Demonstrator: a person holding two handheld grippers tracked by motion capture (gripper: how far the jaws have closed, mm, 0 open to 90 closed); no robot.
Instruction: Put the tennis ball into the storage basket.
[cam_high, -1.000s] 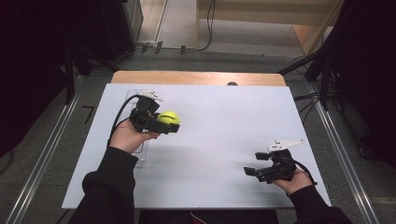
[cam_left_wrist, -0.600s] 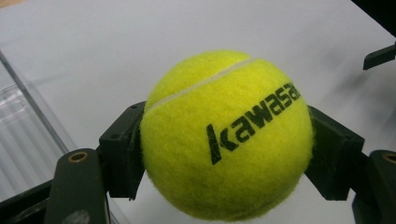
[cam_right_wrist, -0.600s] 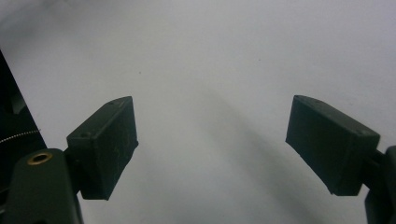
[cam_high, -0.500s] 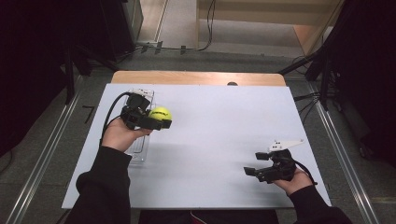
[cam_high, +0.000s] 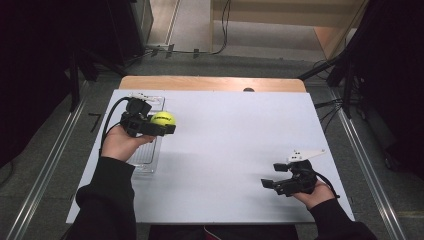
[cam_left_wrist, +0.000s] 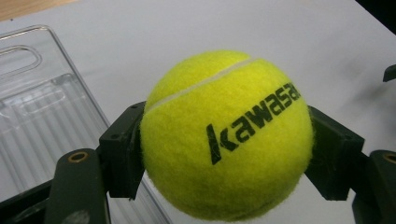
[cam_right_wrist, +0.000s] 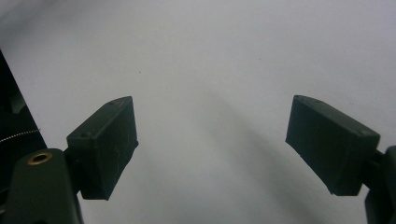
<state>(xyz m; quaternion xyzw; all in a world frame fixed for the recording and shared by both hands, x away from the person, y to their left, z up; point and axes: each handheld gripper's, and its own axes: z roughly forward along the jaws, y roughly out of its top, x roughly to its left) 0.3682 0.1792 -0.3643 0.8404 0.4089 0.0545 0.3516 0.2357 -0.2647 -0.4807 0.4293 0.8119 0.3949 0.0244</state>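
Observation:
A yellow tennis ball (cam_high: 163, 119) with black lettering is clamped between the jaws of my left gripper (cam_high: 161, 123), held above the left part of the white board. In the left gripper view the tennis ball (cam_left_wrist: 226, 140) sits between both black pads, which press on its sides; my left gripper (cam_left_wrist: 224, 156) is shut on it. A clear plastic tray (cam_high: 146, 150) lies on the board just under and left of that hand; the clear tray (cam_left_wrist: 42, 121) has a ribbed floor. My right gripper (cam_high: 274, 176) rests low at the board's near right, and in its own view my right gripper (cam_right_wrist: 212, 149) stands open over bare white surface.
The white board (cam_high: 240, 130) lies on a wooden table (cam_high: 210, 83) whose far edge shows beyond it. Metal rails run along the floor on both sides. Cables and dark stands crowd the far floor.
My left hand has carried the tennis ball leftward and slightly away, toward the clear tray. The right hand has kept still.

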